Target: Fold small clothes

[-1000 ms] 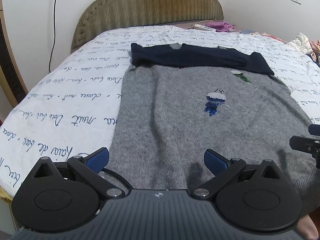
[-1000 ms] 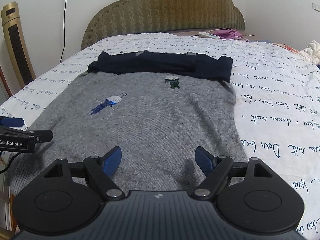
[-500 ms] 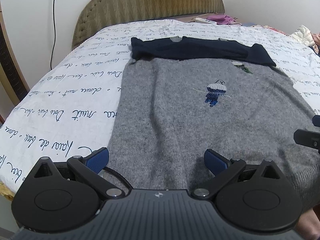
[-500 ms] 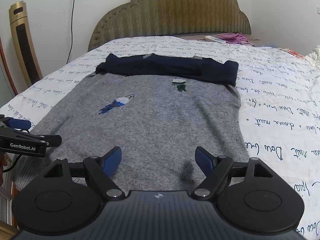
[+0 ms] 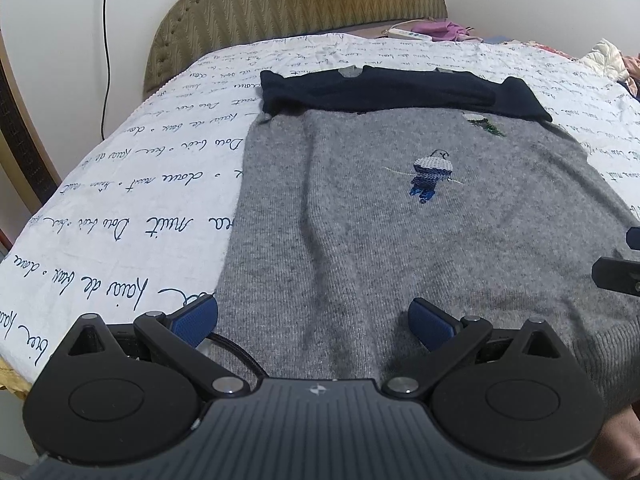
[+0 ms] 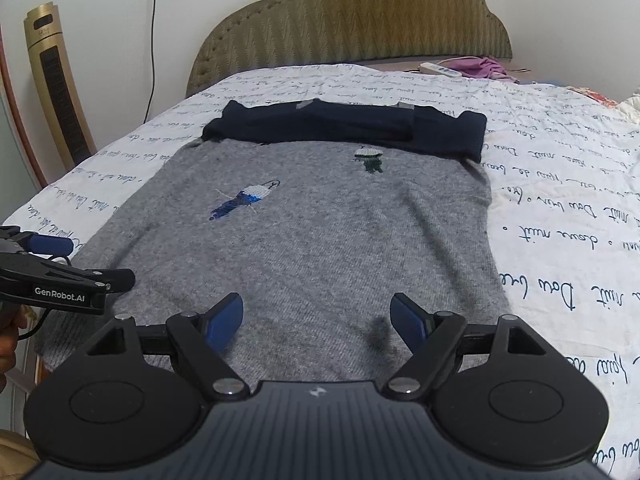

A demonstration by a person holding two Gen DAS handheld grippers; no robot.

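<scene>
A grey knitted sweater (image 5: 400,220) (image 6: 320,240) with small embroidered figures lies flat on the bed, its navy sleeves (image 5: 400,88) (image 6: 344,124) folded across the top. My left gripper (image 5: 314,320) hovers open over the sweater's near left hem, nothing between its blue pads. My right gripper (image 6: 318,316) is open too, above the near right part of the hem. Each gripper's tip shows at the edge of the other's view. The hem itself is partly hidden behind the gripper bodies.
The bed is covered by a white sheet (image 5: 120,208) with dark script, against a padded olive headboard (image 6: 360,20). A remote and purple cloth (image 6: 480,68) lie near the headboard. A gold tower fan (image 6: 56,88) stands by the wall at left. More clothes (image 5: 608,60) sit far right.
The views have shifted only slightly, as from a small tilt; the sweater lies as before and both grippers stay open over the hem.
</scene>
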